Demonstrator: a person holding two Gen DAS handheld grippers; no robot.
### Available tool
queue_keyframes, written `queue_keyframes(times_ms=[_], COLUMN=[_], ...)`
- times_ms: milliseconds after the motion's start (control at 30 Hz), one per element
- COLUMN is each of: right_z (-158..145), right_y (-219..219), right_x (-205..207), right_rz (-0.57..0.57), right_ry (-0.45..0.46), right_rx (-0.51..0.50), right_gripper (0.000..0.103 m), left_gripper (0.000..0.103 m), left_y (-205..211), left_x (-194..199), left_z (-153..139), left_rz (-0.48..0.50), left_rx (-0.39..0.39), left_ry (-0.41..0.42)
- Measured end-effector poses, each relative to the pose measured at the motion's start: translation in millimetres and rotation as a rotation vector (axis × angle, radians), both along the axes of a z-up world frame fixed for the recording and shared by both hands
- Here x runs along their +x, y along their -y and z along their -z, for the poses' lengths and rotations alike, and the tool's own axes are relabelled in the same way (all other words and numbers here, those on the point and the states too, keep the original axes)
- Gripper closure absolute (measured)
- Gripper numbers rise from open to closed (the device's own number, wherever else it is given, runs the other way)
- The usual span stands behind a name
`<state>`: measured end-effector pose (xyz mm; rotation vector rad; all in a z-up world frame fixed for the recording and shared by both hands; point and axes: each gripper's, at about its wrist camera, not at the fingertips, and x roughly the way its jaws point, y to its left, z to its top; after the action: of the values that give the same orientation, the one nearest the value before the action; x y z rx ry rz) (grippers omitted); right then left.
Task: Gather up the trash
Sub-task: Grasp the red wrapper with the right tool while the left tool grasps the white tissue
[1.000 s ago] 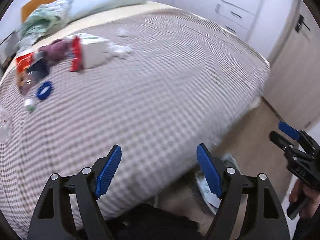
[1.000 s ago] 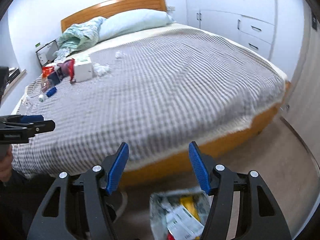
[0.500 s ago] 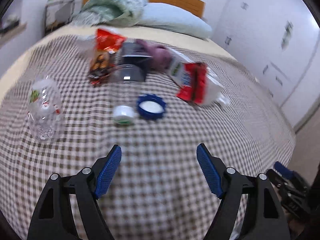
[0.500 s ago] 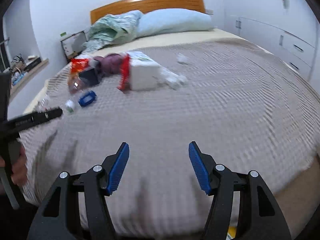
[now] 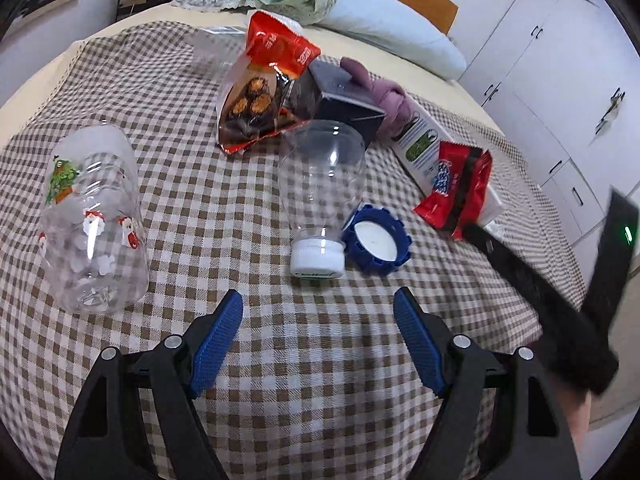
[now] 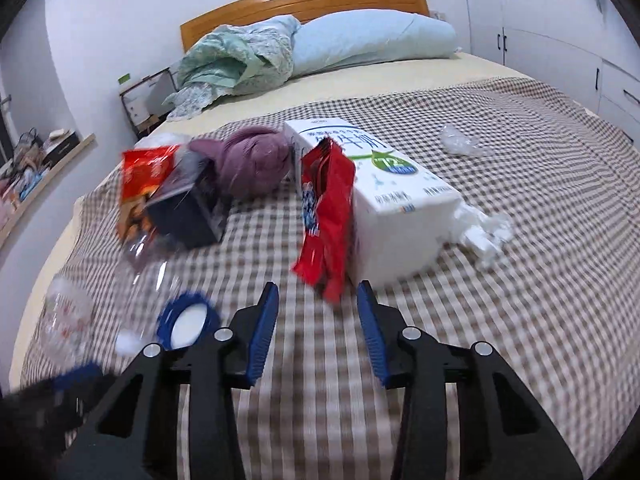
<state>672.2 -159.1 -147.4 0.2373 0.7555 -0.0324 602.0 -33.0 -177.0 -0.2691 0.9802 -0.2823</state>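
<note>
Trash lies on the checked bedspread (image 5: 312, 400). In the left wrist view my left gripper (image 5: 318, 312) is open and empty, just short of a clear bottle with a white cap (image 5: 320, 192) and a blue lid (image 5: 378, 242). A clear jar with Santa stickers (image 5: 94, 216) lies to its left. A red snack bag (image 5: 264, 88), a dark box (image 5: 344, 100) and a red wrapper (image 5: 456, 188) lie beyond. In the right wrist view my right gripper (image 6: 318, 312) is open and empty, close before the red wrapper (image 6: 326, 216) that leans on a white carton (image 6: 384, 196).
A purple cloth (image 6: 252, 164) lies behind the dark box (image 6: 188, 212). Crumpled tissue (image 6: 484, 228) lies right of the carton, a clear wrapper (image 6: 458, 142) farther back. A pillow (image 6: 372, 40) and green blanket (image 6: 236, 60) lie by the headboard. White cabinets (image 5: 560, 60) stand at the right.
Both grippers have moved in over the bed toward the trash pile; the items now loom larger and closer. Both stay open and hold nothing.
</note>
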Motion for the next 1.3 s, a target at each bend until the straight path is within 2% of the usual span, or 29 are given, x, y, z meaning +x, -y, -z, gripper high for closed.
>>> queue_keyframes(times_ms=[167,233,333,500,600,700,767,833,1000,1033,1100,1133,1200,1300], right_z=[9.0,14.6,11.3,-14.4,-26.0,-33.6,-36.6,-43.0,-49.8,-47.4,-42.6,-39.3,-35.8,-32.0], right_y=[6.9,5.8,-0.4,-6.6,5.6,23.4,35.7,57.0,124.0,135.6,151.0,159.6,169.6,180.3], right_x=[21.1,26.0,23.7,6.0,-3.3,-12.0,-17.0,-25.5,-47.8,-51.2,-55.8,-58.5,-62.1,-68.9], right_rz=[0.057,0.041,0.002,-0.021,-0.015,0.007,0.024,0.069,0.227,0.257,0.295,0.314,0.327,0.319], right_ry=[0.012,-0.010,-0.005,0.096,0.128,0.142,0.152,0.169,0.185,0.181,0.171,0.167,0.164,0.158], right_rx=[0.016,0.024,0.017,-0.072,-0.062,-0.076,-0.068,-0.075,-0.068,-0.062,-0.036,-0.017,0.007,-0.001], right_gripper=[0.083,0.097,0.099,0.099,0.099,0.099,0.099,0.099,0.099,0.099,0.099,0.099,0.099,0.099], left_gripper=[0.028,0.028,0.028,0.028,0.028,0.028,0.028,0.028,0.028,0.028,0.028,0.028,0.028,0.029], left_y=[-15.6,-23.3,-26.6,-20.4,-7.3,9.9,21.4,34.3,66.7,80.4,109.0,135.7,163.2,214.0], left_x=[8.8,11.2,13.1,11.0,9.6,7.3,2.1,-8.8,-32.0,-34.4,-32.2,-25.6,-14.4,12.0], left_z=[9.1,12.7,12.7,11.8,10.7,13.2,13.3,7.7,-28.1,-36.1,-42.0,-41.2,-37.2,-20.6], left_rz=[-0.003,-0.022,-0.018,-0.006,0.013,0.074,0.080,0.069,0.035,0.065,0.135,0.182,0.191,0.200], left_rx=[-0.026,-0.040,-0.041,-0.020,0.009,0.010,0.059,0.133,0.181,0.154,0.090,0.068,0.045,-0.064], left_ry=[-0.023,-0.041,-0.035,-0.010,0.006,0.001,0.008,0.048,0.237,0.269,0.279,0.253,0.219,0.167])
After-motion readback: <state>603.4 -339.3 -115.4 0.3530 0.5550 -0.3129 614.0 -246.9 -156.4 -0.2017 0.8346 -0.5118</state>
